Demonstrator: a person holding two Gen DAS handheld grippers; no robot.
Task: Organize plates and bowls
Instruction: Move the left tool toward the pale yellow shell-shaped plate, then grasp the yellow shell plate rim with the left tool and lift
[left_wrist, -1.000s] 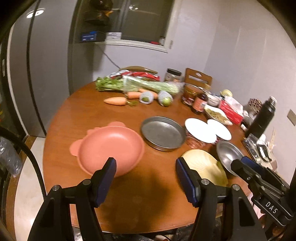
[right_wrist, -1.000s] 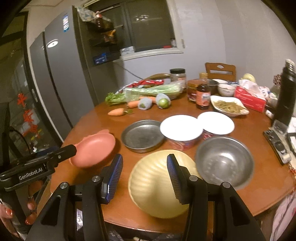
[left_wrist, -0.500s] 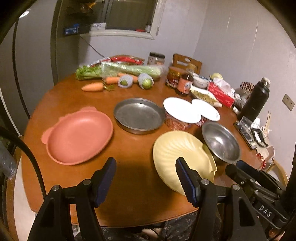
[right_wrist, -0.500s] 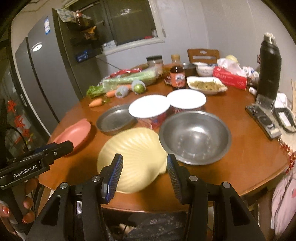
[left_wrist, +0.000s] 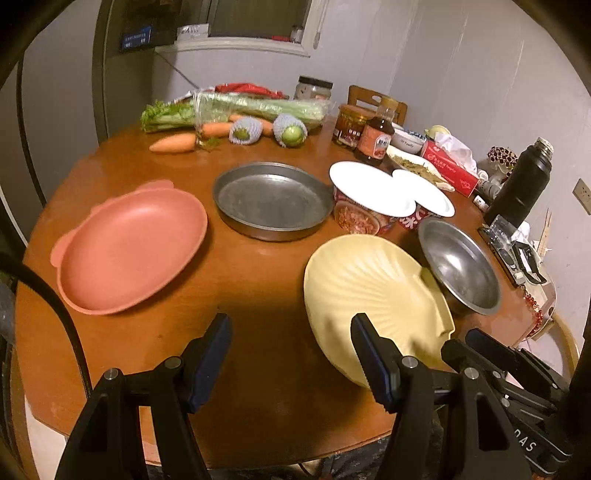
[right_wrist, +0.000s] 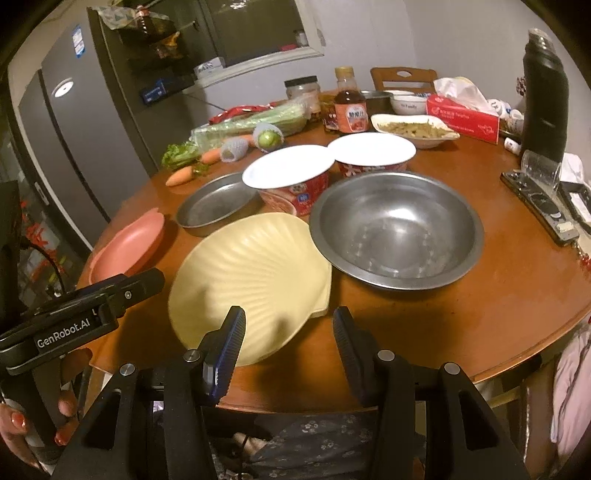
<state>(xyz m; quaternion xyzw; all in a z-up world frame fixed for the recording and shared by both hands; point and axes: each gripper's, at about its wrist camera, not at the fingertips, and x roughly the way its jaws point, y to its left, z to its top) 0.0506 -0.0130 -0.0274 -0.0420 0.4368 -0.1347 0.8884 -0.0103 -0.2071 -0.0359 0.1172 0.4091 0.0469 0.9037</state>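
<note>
Several dishes lie on a round wooden table. A pink plate sits at the left, with a round metal pan behind it. A yellow shell-shaped plate lies near the front edge, touching a steel bowl on its right. My left gripper hangs open over bare wood between the pink and yellow plates. My right gripper is open too, just above the near rim of the yellow plate and holding nothing.
Two lidded noodle cups stand behind the yellow plate. Carrots, celery, jars, a sauce bottle, a tissue box and a dish of food crowd the far side. A black flask and small devices sit at the right.
Both grippers have come down and closer to the table, tilting further downward. The dishes fill more of each view. No dish has moved, and neither gripper's opening has changed.
</note>
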